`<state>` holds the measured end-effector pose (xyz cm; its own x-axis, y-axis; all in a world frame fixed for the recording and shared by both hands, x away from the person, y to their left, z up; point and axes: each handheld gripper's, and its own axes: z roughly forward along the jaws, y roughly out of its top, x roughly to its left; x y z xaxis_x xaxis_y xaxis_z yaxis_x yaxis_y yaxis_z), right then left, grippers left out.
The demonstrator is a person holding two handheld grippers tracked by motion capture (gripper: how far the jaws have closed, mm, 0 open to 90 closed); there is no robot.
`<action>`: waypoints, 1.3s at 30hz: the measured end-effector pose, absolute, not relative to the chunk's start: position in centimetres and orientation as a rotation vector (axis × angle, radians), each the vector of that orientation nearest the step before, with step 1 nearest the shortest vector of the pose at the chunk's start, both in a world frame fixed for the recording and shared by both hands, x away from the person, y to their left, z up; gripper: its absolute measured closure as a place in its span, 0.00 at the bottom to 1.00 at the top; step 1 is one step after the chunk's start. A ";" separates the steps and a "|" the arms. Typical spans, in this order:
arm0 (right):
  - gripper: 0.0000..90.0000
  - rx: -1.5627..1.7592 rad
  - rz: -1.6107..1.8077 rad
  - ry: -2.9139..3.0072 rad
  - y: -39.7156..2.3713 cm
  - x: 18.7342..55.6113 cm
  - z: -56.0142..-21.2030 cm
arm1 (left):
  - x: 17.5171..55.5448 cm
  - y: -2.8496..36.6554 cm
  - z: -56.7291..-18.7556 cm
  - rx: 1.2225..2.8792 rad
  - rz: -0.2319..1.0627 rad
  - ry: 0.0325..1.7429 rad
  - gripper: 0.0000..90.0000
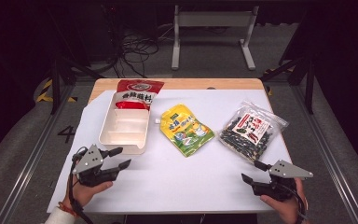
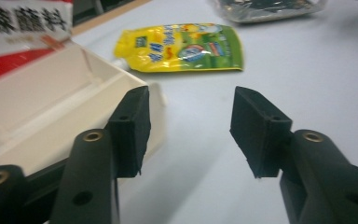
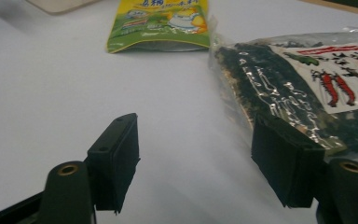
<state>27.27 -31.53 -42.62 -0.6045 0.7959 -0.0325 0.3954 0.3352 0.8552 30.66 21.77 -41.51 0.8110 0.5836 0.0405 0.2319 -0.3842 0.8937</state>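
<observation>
Beside the white tray's (image 1: 123, 126) near corner, high view: left gripper (image 1: 120, 158) fingers apart, empty; red packet (image 1: 137, 93) lies across the tray's far end. Left gripper view: yellow pouch (image 2: 182, 46) beyond tray. Right gripper view: right gripper (image 3: 196, 163) fingers apart, beside seaweed bag (image 3: 298, 88), likely staged for pickup.

Worktop (image 1: 177, 186): wooden top, its wood edge exposed along the far side, otherwise covered by a white sheet (image 1: 205, 172). Lying on the sheet, left to right in the high view: a white compartment tray (image 1: 123, 128), long axis running away from the person; a yellow-green spout pouch (image 1: 186, 129), flat, just beside the tray; a clear bag of dark dried contents (image 1: 251, 130) with a red-and-white label, flat, near the right edge. A red-and-white packet (image 1: 137, 93) rests with one end in the tray's far compartment and the other on the worktop's far side. Near part of the sheet bare.
</observation>
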 end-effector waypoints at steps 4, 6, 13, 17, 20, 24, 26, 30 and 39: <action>0.36 1.075 1.187 2.125 -32.2 27.6 -42.4 | 29.8 21.1 -42.5 2.007 0.434 0.634 0.38; 0.36 1.100 1.184 2.095 -32.7 27.9 -42.2 | 29.7 20.8 -43.1 2.030 0.423 0.640 0.31; 0.32 1.233 1.153 2.005 -34.9 30.3 -42.1 | 30.6 19.7 -44.8 2.101 0.415 0.680 0.20; 0.30 1.357 1.099 1.950 -36.5 31.8 -42.7 | 30.8 19.4 -45.0 2.121 0.411 0.666 0.20; 0.28 1.433 1.017 1.916 -37.4 33.0 -43.3 | 30.7 19.4 -45.2 2.134 0.403 0.662 0.20; 0.26 1.520 1.054 1.911 -37.9 34.9 -44.2 | 30.7 19.2 -45.3 2.148 0.401 0.647 0.20; 0.27 1.535 1.046 1.914 -37.7 35.6 -44.4 | 30.7 19.1 -45.4 2.154 0.397 0.641 0.20; 0.24 1.548 1.036 1.900 -37.2 36.7 -44.4 | 30.7 18.8 -45.5 2.175 0.396 0.631 0.20; 0.07 1.731 1.111 1.888 -38.2 39.2 -45.3 | 30.4 18.5 -45.4 2.164 0.353 0.595 0.19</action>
